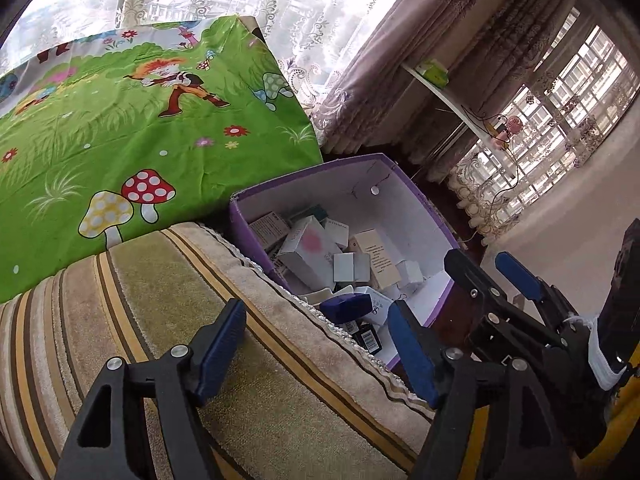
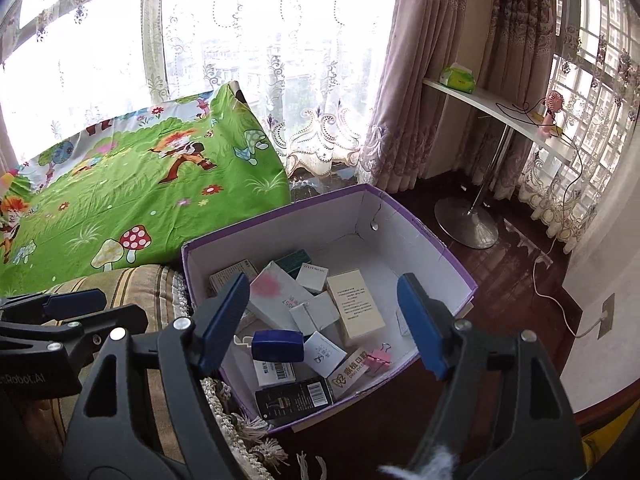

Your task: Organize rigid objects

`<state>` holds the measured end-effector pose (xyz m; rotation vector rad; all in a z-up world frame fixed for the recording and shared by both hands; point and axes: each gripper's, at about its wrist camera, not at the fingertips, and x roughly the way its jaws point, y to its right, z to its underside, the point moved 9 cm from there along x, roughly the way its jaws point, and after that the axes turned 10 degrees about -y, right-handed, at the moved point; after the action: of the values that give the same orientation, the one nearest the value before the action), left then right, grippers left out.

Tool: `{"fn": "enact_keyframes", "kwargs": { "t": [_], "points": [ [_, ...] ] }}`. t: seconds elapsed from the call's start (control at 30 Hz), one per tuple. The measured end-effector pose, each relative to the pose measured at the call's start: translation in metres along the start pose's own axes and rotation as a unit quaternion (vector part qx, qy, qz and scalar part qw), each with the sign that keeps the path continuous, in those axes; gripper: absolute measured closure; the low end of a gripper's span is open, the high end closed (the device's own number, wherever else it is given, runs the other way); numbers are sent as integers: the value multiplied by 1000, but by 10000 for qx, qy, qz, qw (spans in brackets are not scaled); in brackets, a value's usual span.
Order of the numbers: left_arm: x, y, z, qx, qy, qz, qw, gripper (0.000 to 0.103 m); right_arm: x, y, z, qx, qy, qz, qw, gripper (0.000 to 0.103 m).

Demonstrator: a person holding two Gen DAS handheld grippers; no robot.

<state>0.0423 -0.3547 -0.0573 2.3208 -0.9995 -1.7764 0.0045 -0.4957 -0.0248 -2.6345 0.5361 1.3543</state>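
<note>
A purple cardboard box (image 2: 420, 236) with a white inside stands on the floor against a striped cushion. It holds several small cartons: a dark blue case (image 2: 278, 345), a black barcode box (image 2: 294, 398), a cream box (image 2: 356, 306), a white carton with a pink stain (image 2: 276, 292) and a pink clip (image 2: 378, 358). My right gripper (image 2: 322, 304) hangs open above the box with nothing between its pads. My left gripper (image 1: 316, 344) is open over the cushion's edge, beside the purple box (image 1: 404, 216); the blue case (image 1: 346, 307) lies beyond it. Neither gripper touches anything.
A green cartoon sheet (image 1: 120, 128) covers the surface behind the striped cushion (image 1: 180, 300). Lace curtains (image 2: 300, 80) hang at the window. A white shelf on a metal stand (image 2: 468, 228) rises at the right over dark wooden floor, with a cable to a wall socket (image 2: 606, 316).
</note>
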Motion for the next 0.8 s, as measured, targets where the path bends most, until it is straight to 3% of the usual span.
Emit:
{"fn": "enact_keyframes", "kwargs": {
  "t": [0.43, 0.47, 0.57, 0.8],
  "points": [
    [11, 13, 7, 557, -187, -276, 9979, 6, 9, 2, 19, 66, -236, -38, 9997, 23],
    [10, 13, 6, 588, -155, -323, 9976, 0, 9, 2, 19, 73, -244, -38, 9997, 23],
    [8, 8, 4, 577, -121, -589, 9965, 0, 11, 5, 19, 104, -269, -47, 9996, 23],
    [10, 1, 3, 375, -205, -351, 9985, 0, 13, 4, 20, 91, -312, -46, 9995, 23]
  ]
}}
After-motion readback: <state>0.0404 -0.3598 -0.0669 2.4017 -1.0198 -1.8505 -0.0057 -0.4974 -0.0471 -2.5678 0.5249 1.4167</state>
